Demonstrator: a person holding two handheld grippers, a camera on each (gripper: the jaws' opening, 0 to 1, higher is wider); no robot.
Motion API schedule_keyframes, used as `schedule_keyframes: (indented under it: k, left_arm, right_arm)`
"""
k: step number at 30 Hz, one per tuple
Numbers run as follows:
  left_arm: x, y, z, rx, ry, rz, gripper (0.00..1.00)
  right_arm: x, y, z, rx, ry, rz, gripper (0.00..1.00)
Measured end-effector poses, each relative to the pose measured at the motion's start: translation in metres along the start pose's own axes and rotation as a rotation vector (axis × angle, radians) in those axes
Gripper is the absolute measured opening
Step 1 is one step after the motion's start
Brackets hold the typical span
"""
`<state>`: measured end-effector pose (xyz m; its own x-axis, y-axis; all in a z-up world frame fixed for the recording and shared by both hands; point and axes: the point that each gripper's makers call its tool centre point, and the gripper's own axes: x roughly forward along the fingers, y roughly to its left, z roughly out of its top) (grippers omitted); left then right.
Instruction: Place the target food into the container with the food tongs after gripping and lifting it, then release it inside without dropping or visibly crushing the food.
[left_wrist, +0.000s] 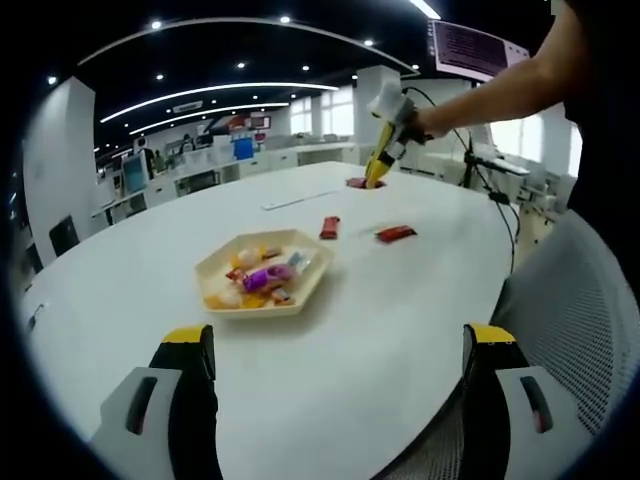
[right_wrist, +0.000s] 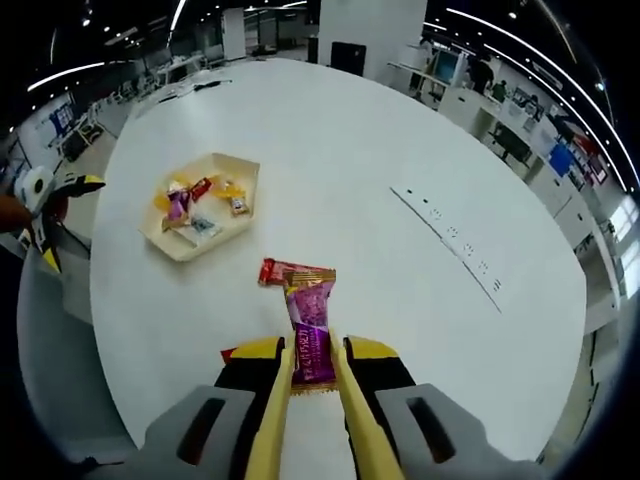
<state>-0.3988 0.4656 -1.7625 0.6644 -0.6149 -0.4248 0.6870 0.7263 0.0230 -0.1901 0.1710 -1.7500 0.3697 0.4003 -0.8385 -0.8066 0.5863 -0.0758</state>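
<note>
Right gripper (right_wrist: 312, 375): jaws closed on a purple packet (right_wrist: 310, 335), held between the tips over the white table (right_wrist: 400, 140). A red packet (right_wrist: 296, 272) lies just ahead of the tips. The tray (right_wrist: 200, 206) of sweets sits farther ahead, to the left.

Left gripper (left_wrist: 340, 350): jaws wide apart, nothing held. The tray (left_wrist: 262, 272) is seen ahead between them; two red packets (left_wrist: 329, 227) beyond it.
</note>
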Motion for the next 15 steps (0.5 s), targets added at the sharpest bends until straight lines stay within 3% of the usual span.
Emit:
schedule_keyframes:
  k: [9,15]
  left_arm:
    - [0.0,-0.001,0.0,0.0,0.0,-0.003,0.99]
    - [0.0,0.0,0.0,0.007,-0.002,-0.002,0.99]
  right_arm:
    - [-0.003,0.003,0.004,-0.033,0.0,0.008,0.22]
    - [-0.007,0.011,0.018,-0.05,-0.013,0.022,0.22]
